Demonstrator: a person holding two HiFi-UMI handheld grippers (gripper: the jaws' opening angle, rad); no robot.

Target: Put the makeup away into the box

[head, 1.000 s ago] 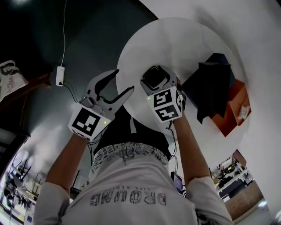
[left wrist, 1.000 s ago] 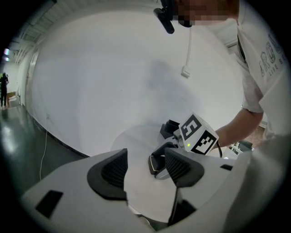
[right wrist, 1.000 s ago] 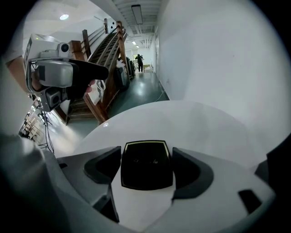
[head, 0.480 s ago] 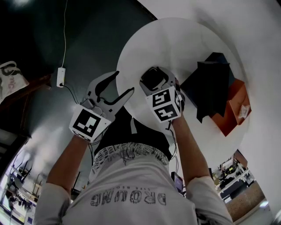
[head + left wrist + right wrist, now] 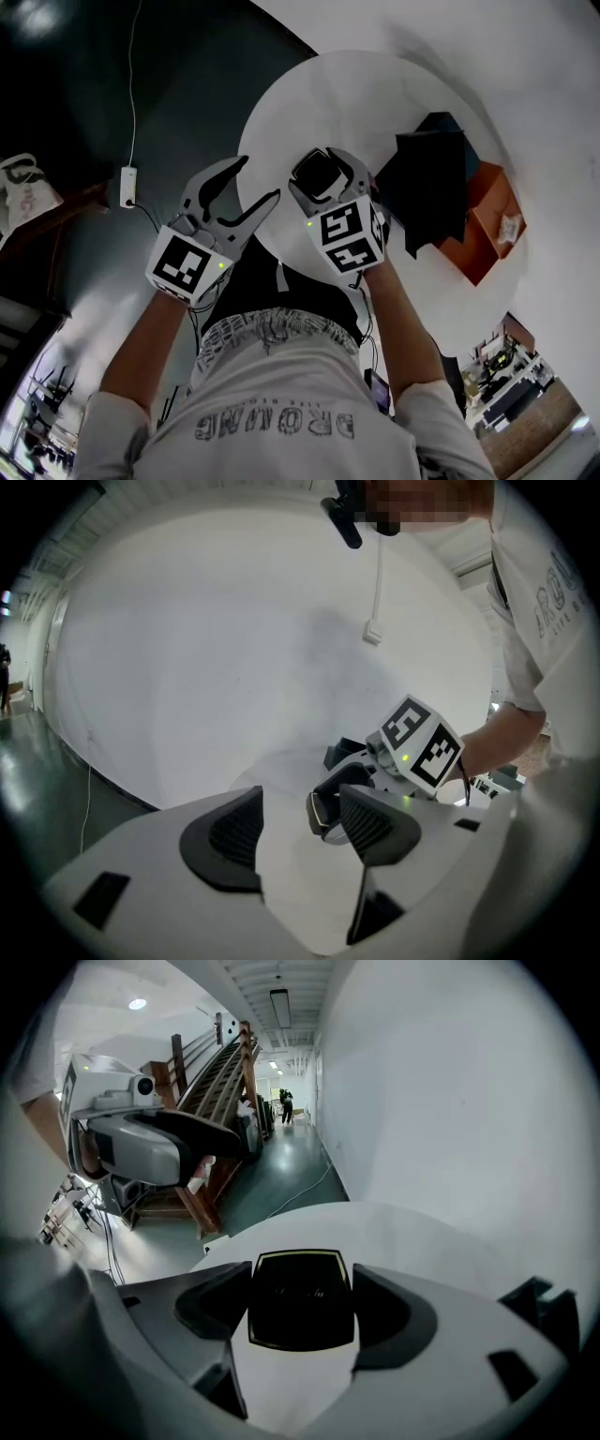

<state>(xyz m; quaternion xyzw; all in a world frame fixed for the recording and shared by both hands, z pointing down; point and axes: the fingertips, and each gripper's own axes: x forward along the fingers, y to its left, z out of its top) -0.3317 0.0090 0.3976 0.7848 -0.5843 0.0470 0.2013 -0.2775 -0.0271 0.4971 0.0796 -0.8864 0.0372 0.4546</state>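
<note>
Btwn right gripper (image 5: 301, 1309) jaws: squarish black compact (image 5: 300, 1297), flat face up.

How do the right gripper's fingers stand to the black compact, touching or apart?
Touching. The right gripper view shows both fingers pressed against the sides of the black compact, with no gap.

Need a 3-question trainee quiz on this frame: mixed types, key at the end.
1. Fill in: the orange box stands on the round white ___.
2. True or false: the left gripper is shut.
3. The black compact is: A in the box; B between the jaws of the right gripper; C in the left gripper.
Key: 1 table; 2 false; 3 B.
</note>
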